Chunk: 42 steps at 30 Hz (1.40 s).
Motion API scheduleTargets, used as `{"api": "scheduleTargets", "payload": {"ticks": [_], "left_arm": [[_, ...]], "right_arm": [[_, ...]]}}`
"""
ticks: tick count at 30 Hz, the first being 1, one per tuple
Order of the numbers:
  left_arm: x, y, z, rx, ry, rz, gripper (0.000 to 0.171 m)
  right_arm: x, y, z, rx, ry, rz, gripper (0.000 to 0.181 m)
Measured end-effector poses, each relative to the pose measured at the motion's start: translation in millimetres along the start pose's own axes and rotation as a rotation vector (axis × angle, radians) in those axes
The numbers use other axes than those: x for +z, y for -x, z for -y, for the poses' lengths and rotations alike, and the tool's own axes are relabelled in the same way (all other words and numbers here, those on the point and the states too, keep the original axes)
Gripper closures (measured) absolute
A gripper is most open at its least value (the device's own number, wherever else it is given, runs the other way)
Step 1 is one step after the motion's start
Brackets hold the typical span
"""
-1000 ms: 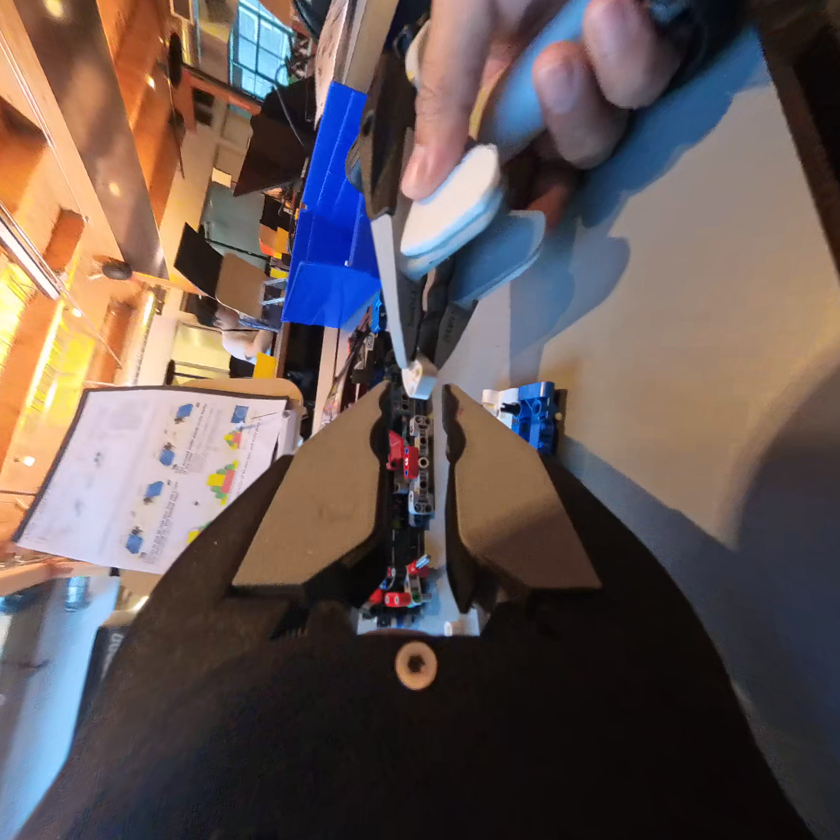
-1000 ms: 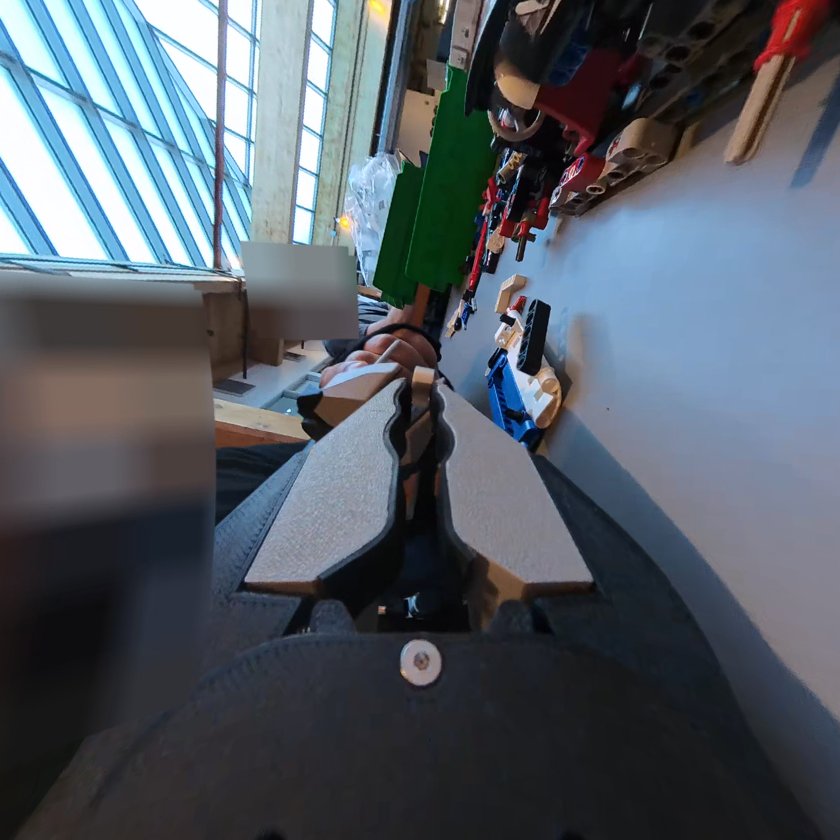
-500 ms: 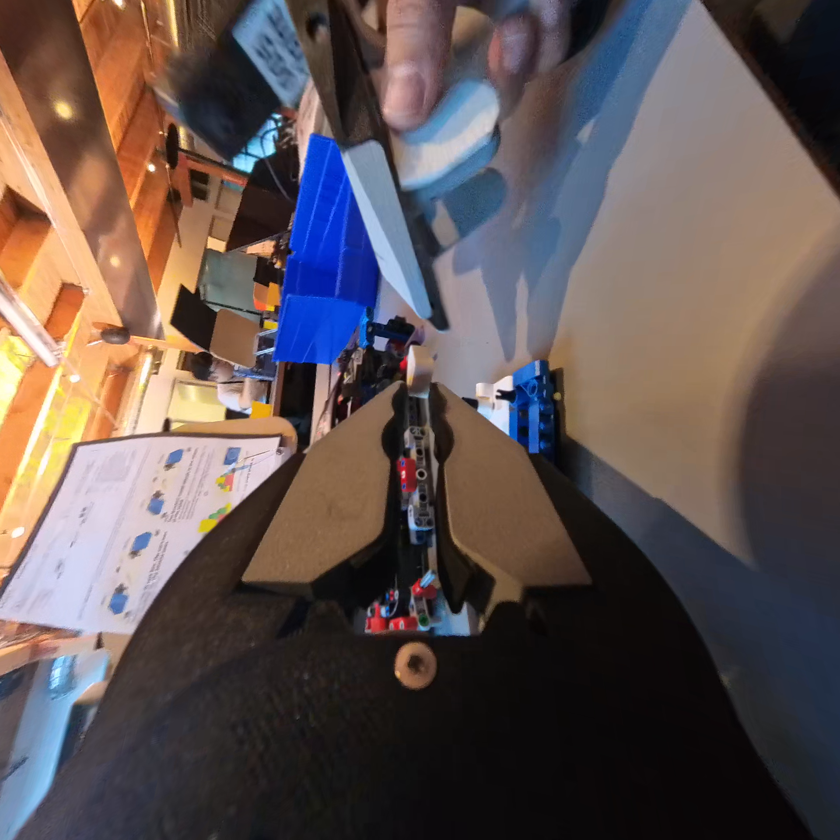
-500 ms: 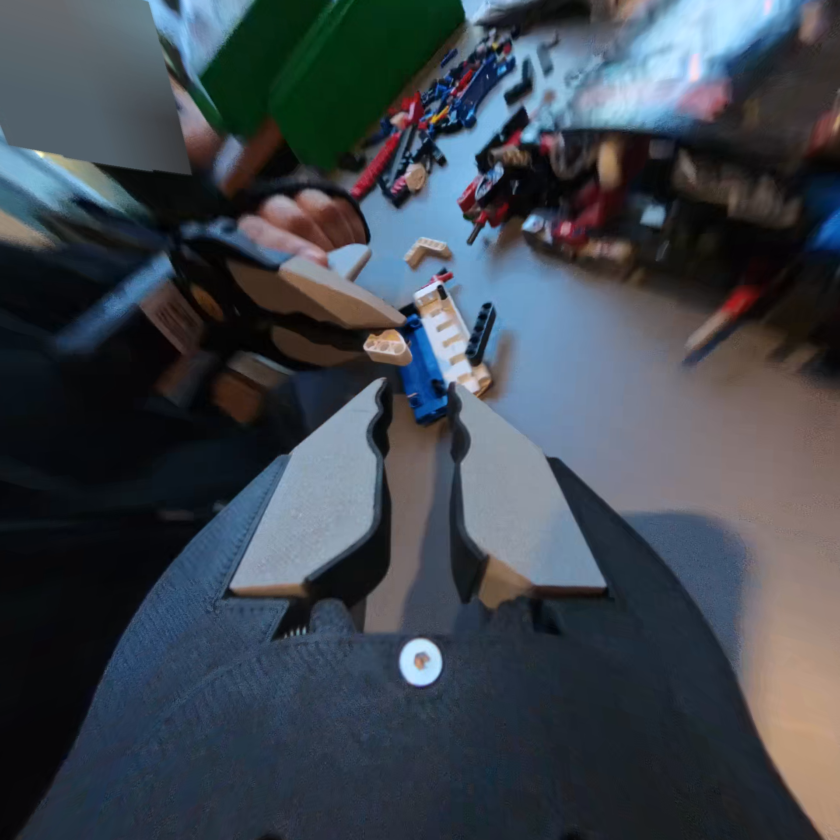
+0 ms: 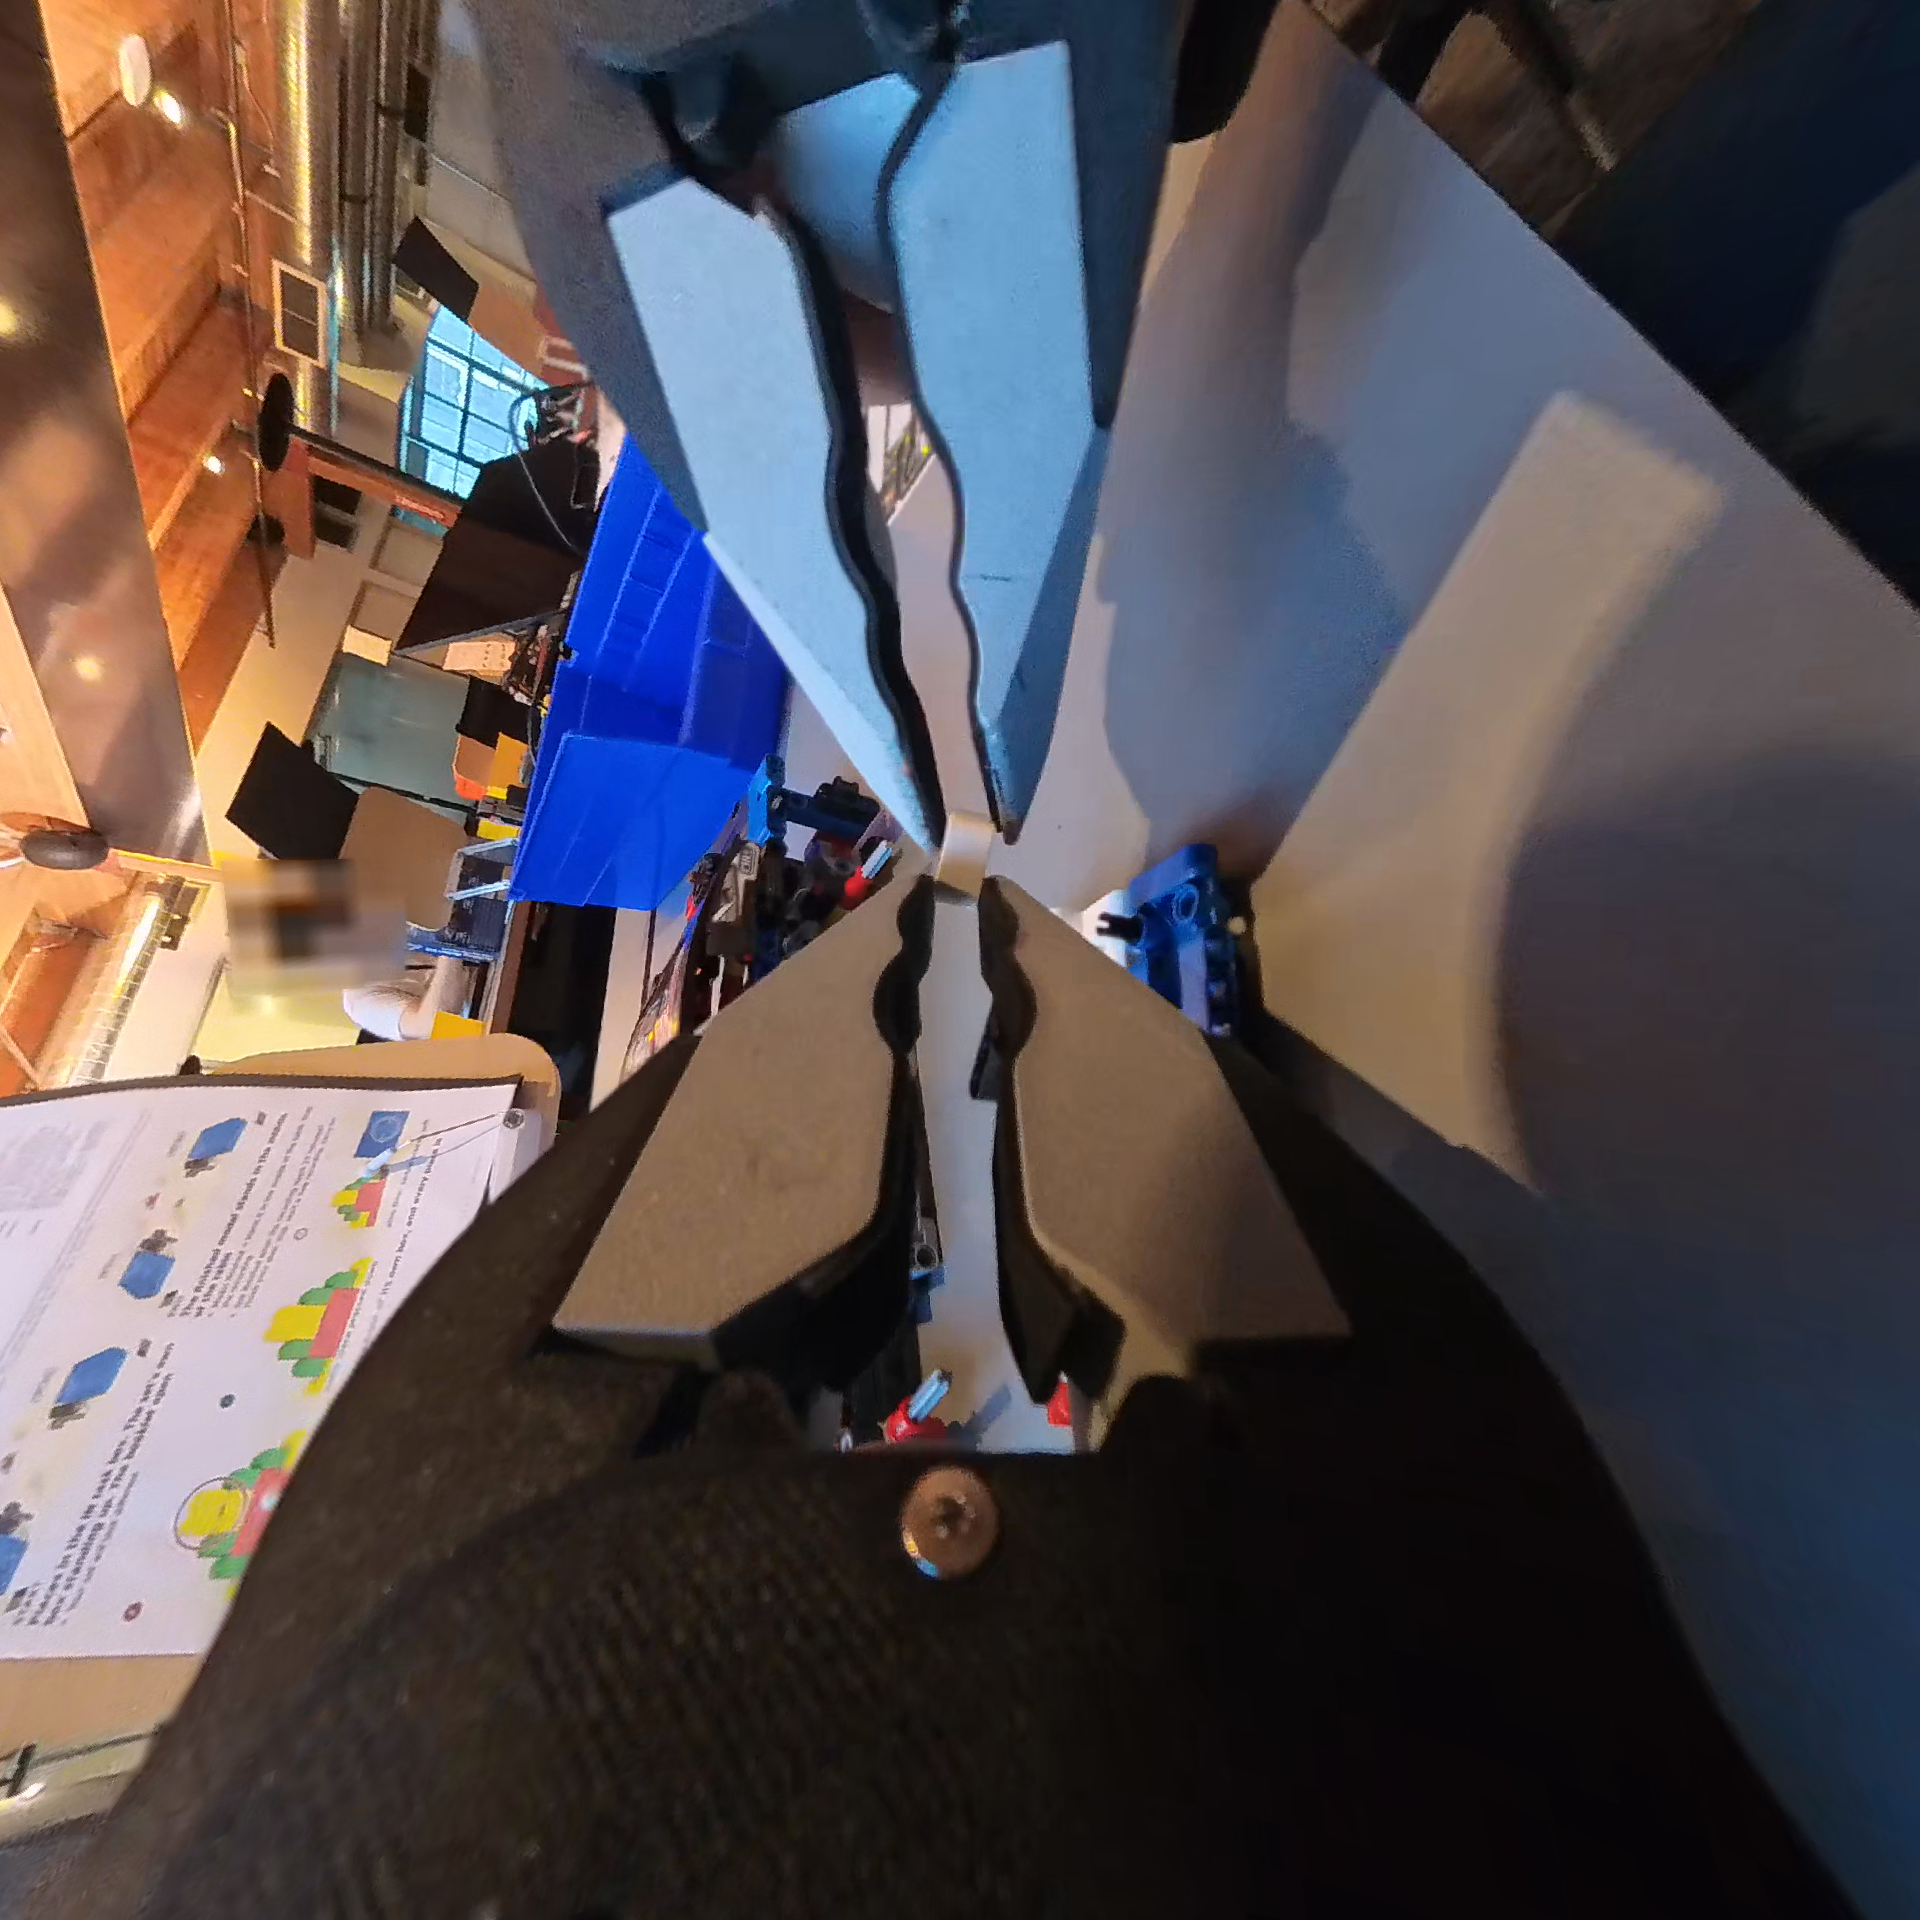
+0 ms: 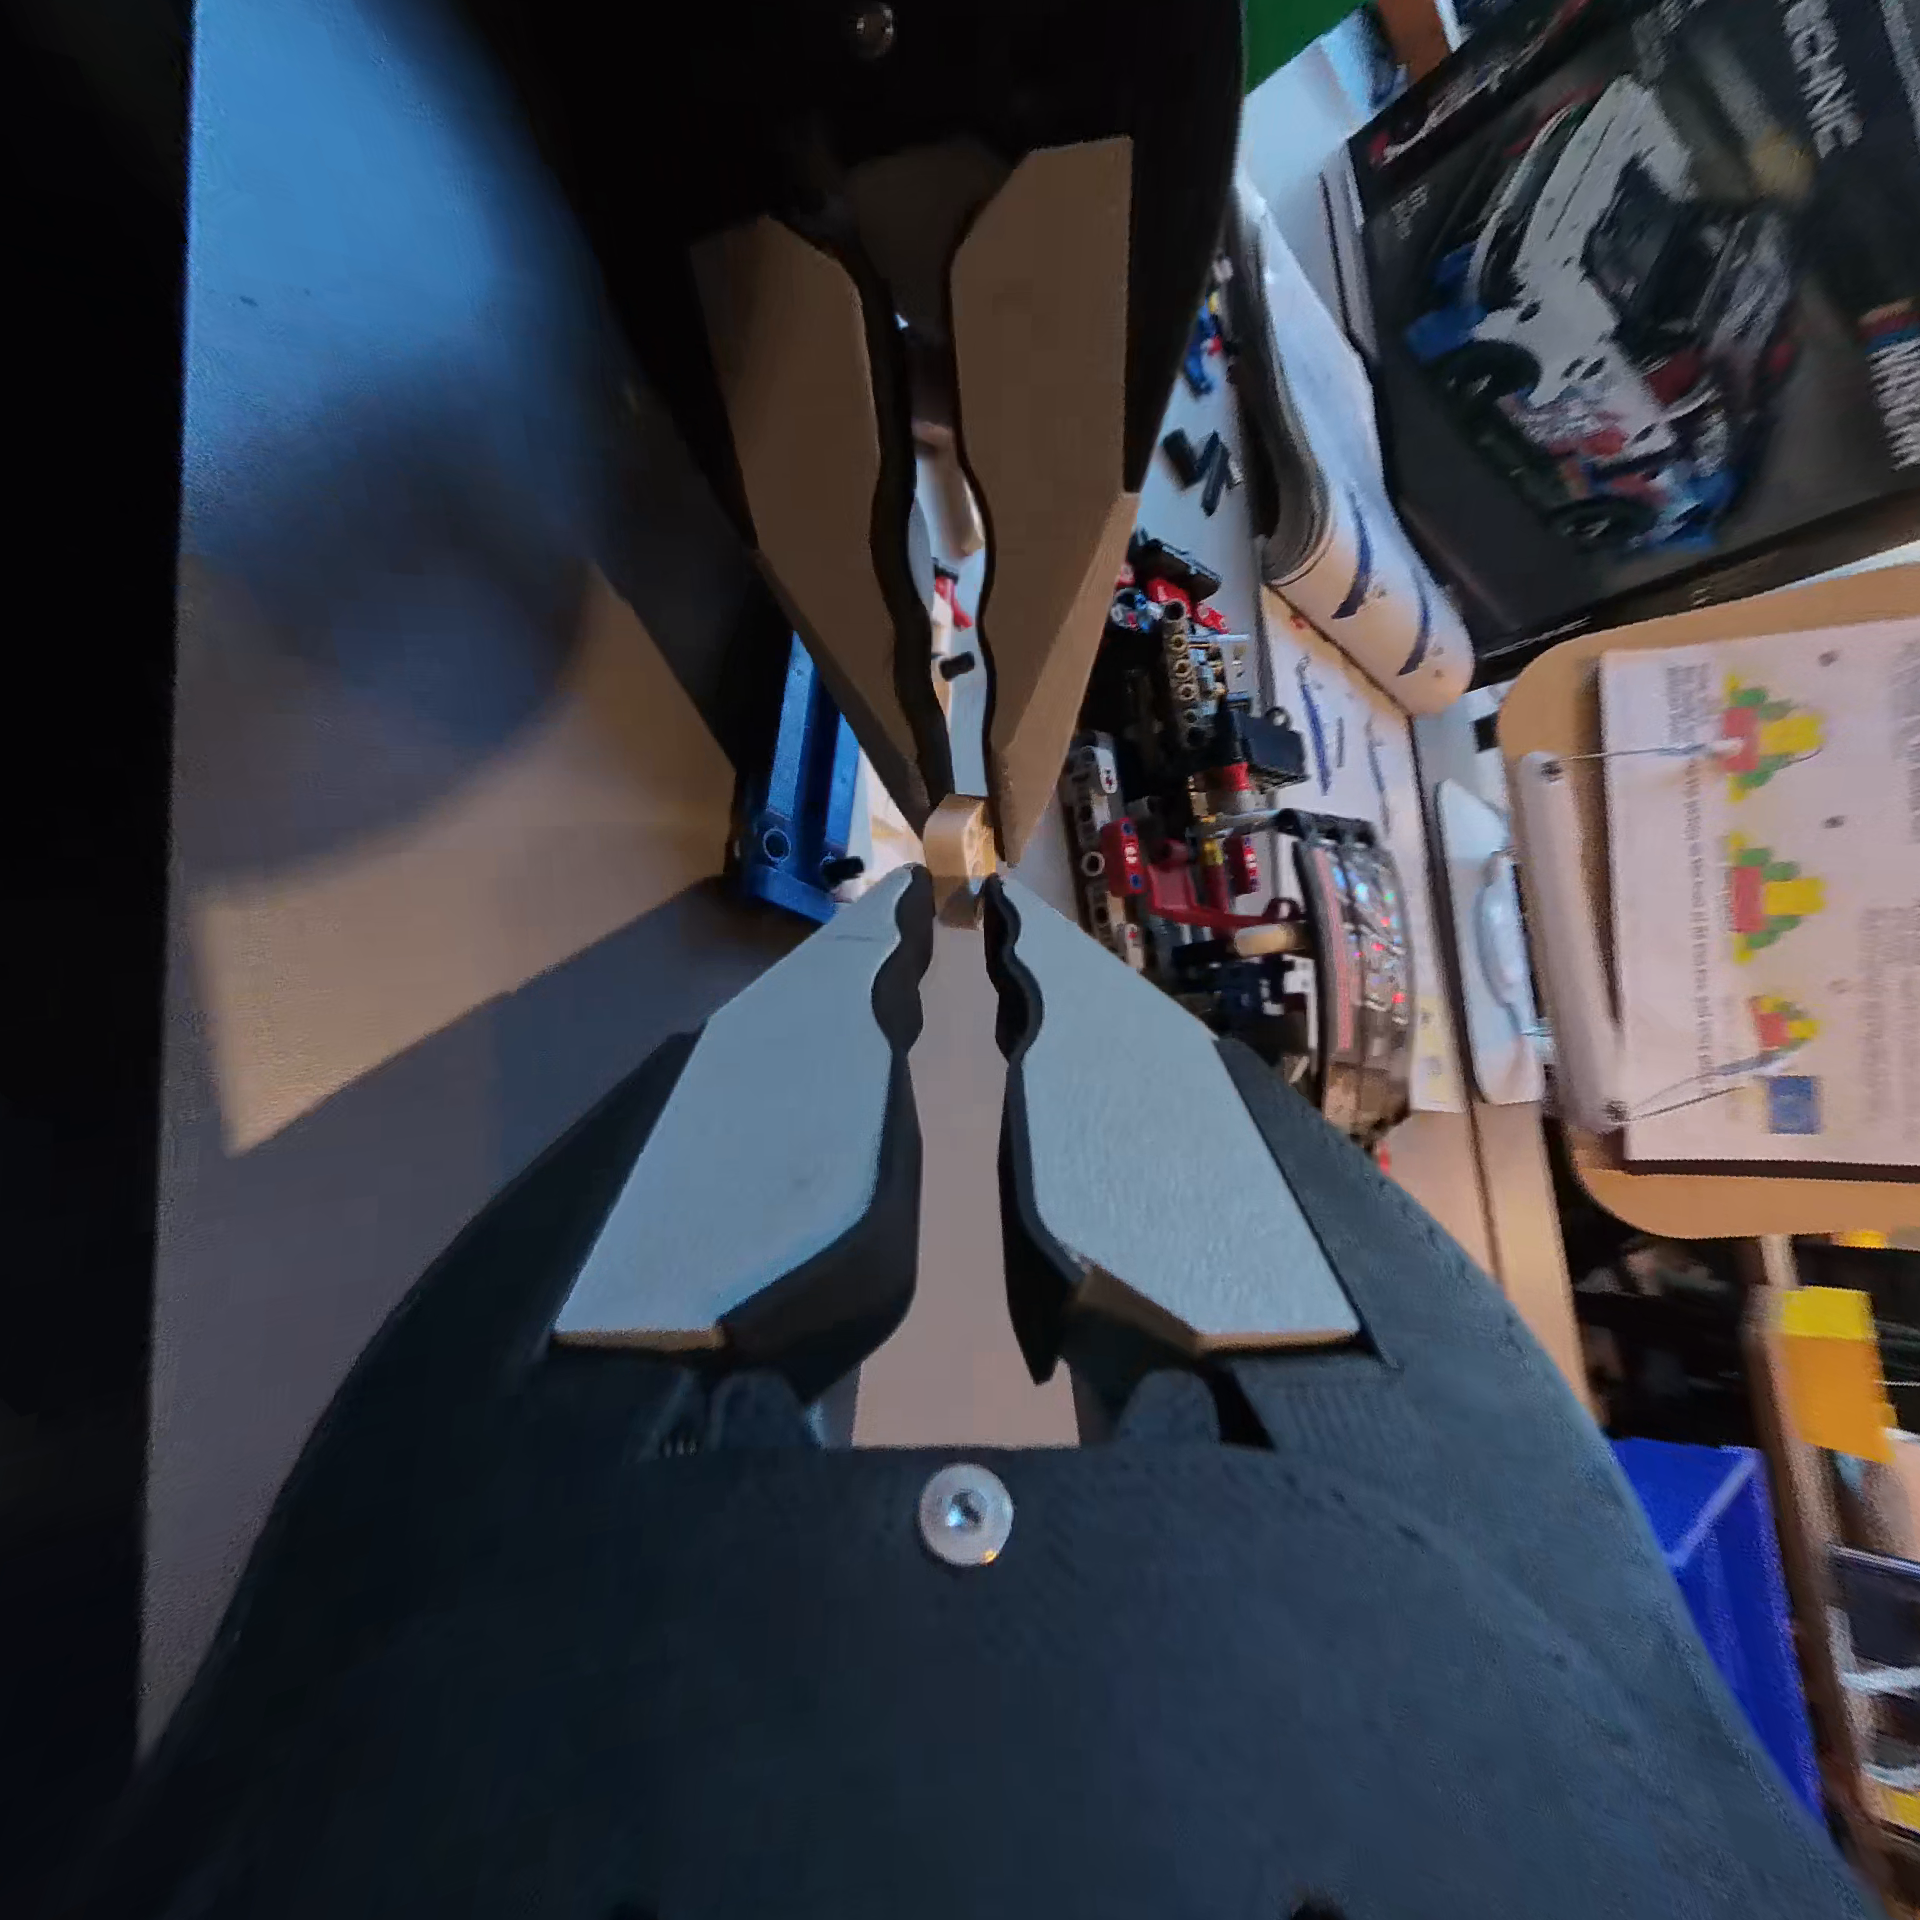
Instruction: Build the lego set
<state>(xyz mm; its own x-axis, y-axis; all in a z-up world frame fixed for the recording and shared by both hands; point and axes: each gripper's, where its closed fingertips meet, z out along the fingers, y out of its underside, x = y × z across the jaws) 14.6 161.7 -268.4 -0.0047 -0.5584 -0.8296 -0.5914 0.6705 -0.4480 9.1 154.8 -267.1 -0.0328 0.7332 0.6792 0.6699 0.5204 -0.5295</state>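
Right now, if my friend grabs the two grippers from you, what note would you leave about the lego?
Left gripper: shut on one end of the small tan piece, held off the table.
Right gripper: tip to tip with the left, jaws narrow around the piece's other end. I cannot tell whether it grips.
Things: the blue and white sub-build lies on the table just behind the tips. The big black and red build sits beside it. The instruction sheet is off to the side.
Done: tan piece picked up.
Left: settle which gripper holds it, then fit it. Its spot is not shown.
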Motion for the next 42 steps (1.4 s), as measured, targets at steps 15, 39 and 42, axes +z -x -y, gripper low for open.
{"api": "scheduleTargets", "payload": {"ticks": [15, 39, 42], "left_arm": [[-8.5, -12.8, -1.7, -0.296, 0.015, -0.212, 0.161], [26.0, -55.9, 26.0, -0.576, 0.323, -0.551, 0.145], [36.0, -57.8, 37.4, -0.590, 0.327, -0.526, 0.145]], "right_arm": [[4.3, 7.4, -7.0, -0.120, 0.080, -0.035, 0.176], [-65.4, 28.8, -66.1, -0.002, 0.211, -0.031, 0.176], [-73.8, 31.3, -71.8, -0.017, 0.194, -0.002, 0.176]]}}
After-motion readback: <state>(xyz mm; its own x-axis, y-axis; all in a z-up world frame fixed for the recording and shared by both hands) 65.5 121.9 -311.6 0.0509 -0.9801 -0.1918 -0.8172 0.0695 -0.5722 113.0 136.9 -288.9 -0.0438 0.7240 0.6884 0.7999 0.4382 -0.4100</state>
